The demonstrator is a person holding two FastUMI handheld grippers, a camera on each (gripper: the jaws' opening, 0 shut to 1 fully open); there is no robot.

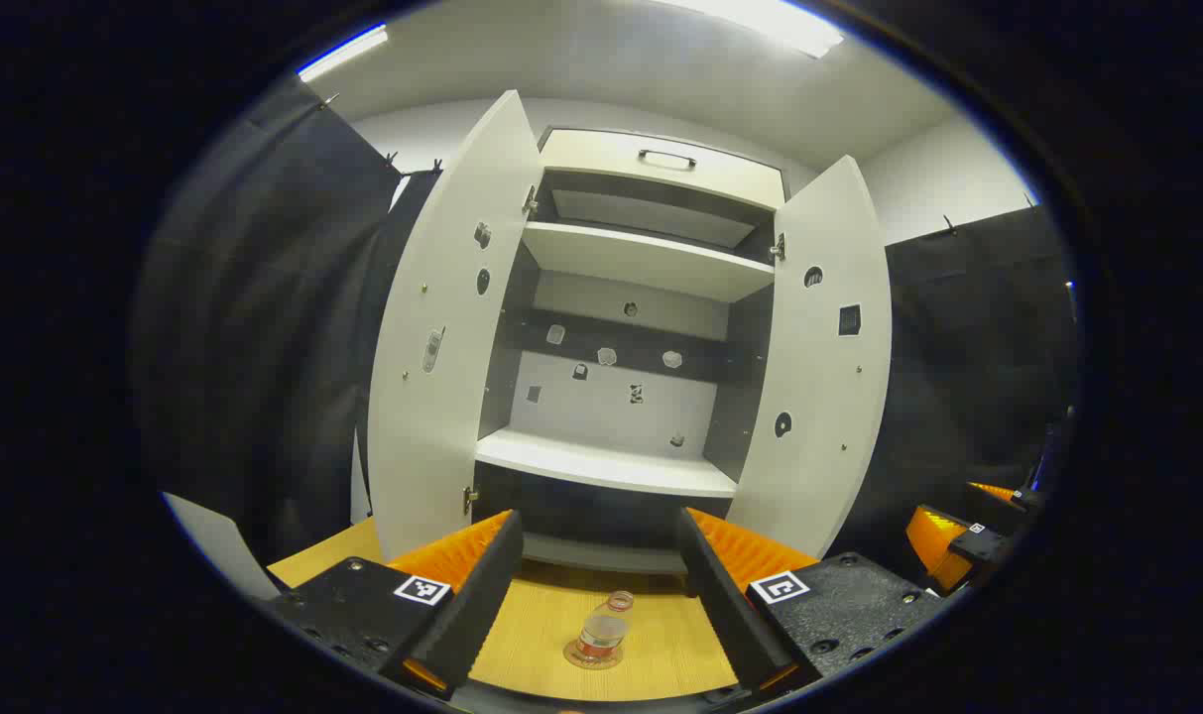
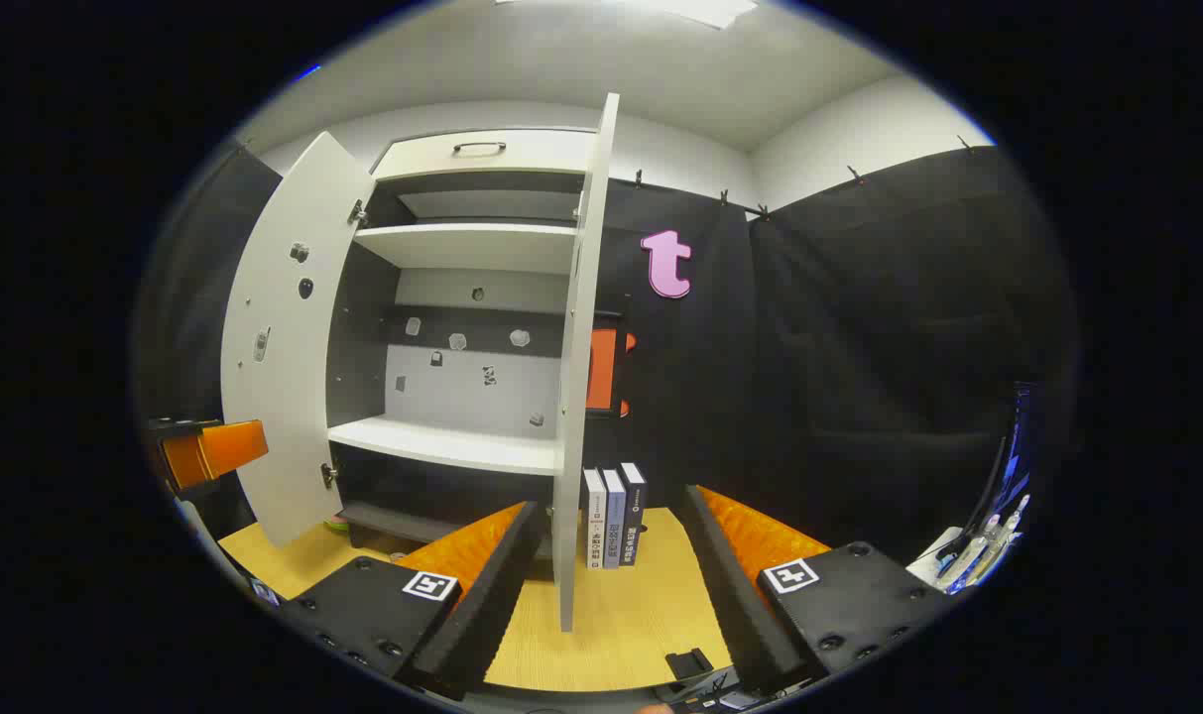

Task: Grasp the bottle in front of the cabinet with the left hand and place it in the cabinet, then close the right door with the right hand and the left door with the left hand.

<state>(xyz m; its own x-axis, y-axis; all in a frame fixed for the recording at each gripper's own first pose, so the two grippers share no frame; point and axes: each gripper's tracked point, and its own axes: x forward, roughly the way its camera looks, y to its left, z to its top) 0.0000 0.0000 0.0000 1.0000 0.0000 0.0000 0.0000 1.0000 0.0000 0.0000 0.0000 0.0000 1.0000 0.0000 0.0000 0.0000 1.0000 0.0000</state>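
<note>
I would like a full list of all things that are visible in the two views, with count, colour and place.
cabinet: one, white with dark inside, on the table, both doors open
shelves: two, white, inside the cabinet
drawer: one, cream, dark handle, top of the cabinet
bottle: one, clear, on the table in front of the cabinet
books: three, upright, right of the cabinet
table: one, light wood
left gripper: one, open, above the bottle
right gripper: one, open, facing the right door's edge
</note>
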